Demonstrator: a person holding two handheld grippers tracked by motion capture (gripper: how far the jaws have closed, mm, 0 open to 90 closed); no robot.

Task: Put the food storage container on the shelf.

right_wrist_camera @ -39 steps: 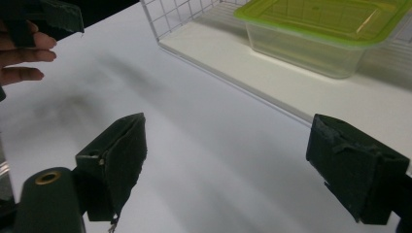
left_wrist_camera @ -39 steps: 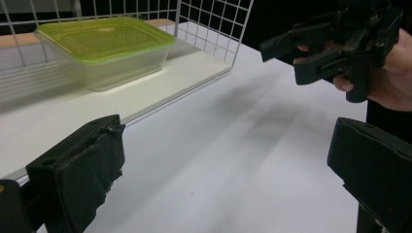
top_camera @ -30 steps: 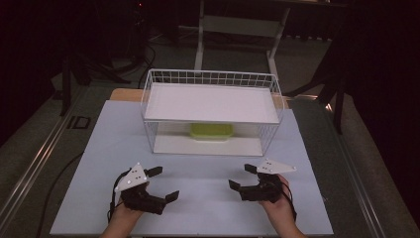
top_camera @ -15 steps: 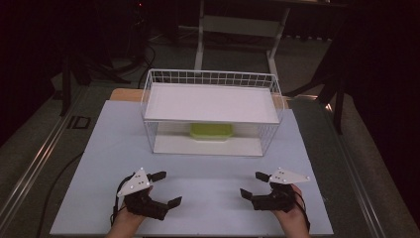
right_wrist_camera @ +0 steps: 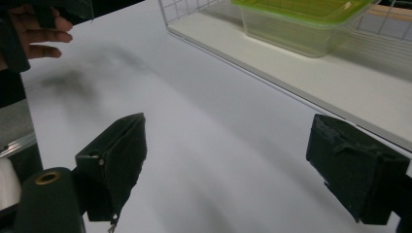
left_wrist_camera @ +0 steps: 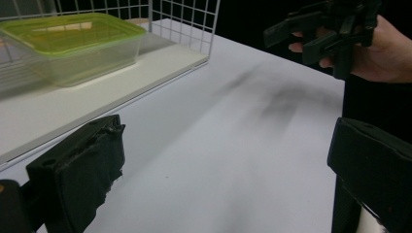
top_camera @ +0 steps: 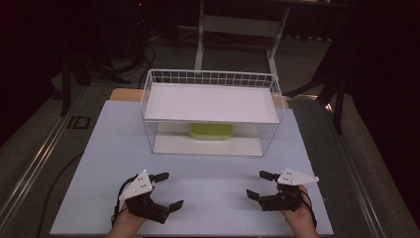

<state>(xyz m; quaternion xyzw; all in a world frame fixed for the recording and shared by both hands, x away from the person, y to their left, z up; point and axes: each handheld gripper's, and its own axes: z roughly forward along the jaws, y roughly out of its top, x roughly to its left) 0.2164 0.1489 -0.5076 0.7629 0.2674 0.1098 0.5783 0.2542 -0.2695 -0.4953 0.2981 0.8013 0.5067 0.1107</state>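
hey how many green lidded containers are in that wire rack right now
1. The green-lidded container sits on the lower shelf of the wire rack, under the white upper shelf. That shelf hides part of the lower level, so another could sit behind.

black two-jaw grippers, grey three-cornered plates, trailing black cables

My left gripper and right gripper sit before the wire rack; a lidded container lies on its lower shelf.
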